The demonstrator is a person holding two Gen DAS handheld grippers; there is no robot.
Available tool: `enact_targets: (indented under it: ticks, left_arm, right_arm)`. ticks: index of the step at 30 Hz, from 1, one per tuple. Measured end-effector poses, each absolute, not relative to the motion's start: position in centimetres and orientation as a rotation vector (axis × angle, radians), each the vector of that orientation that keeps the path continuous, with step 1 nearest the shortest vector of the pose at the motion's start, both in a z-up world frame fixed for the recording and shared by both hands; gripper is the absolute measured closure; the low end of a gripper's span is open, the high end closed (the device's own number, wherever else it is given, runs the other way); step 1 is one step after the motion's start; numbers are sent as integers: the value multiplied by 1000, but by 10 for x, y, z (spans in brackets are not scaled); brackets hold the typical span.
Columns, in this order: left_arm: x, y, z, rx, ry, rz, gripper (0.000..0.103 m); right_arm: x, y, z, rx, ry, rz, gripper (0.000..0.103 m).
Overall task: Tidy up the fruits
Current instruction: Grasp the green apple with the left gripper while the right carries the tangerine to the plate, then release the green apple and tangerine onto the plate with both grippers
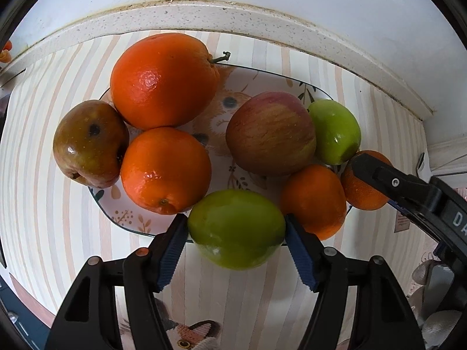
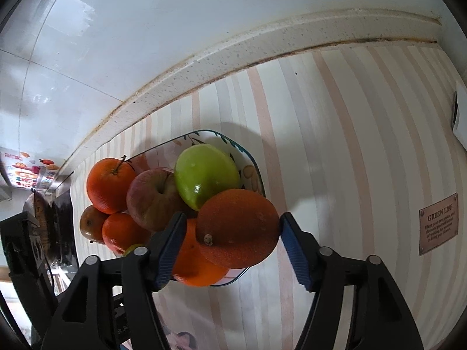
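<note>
A home kitchen is being shown. A speckled stone counter edge (image 1: 204, 14) is being met by glossy white wall tiles (image 2: 146, 29), with grime being seen along the joint. The counter is being covered by a striped cloth (image 1: 38, 175) printed with a cat picture (image 1: 189, 335) and a small "GREEN LIFE" label (image 2: 438, 224). A patterned plate (image 1: 251, 84) is being loaded with oranges, apples and green fruit. Colourful fruit stickers (image 2: 32, 169) are being glimpsed on a surface at the far left.
</note>
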State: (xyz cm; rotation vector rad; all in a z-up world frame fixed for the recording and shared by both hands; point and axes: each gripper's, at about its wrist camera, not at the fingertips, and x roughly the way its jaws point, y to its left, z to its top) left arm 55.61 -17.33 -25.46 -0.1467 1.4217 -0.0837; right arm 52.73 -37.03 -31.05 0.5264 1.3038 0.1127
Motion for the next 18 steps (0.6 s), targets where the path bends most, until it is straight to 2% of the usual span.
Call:
enact_targets:
  ticks: [3,6,8,18]
  left_arm:
    - [555,-170,-248,-144,1407,-84,34]
    - [554,-166,-239,-141,1397,-91,30]
    - [553,-163,-233,-142,1385,-91,19]
    - [520,-131,-192,-82,1295,-69,18]
  right_arm:
    - [525,-370,-302,504,1290,106,18]
    - [521,-371,-293,479,1282,90,13]
    - [516,-372,-284,452,1267,79,11]
    - [461,-345,-237,249,1184,24,10]
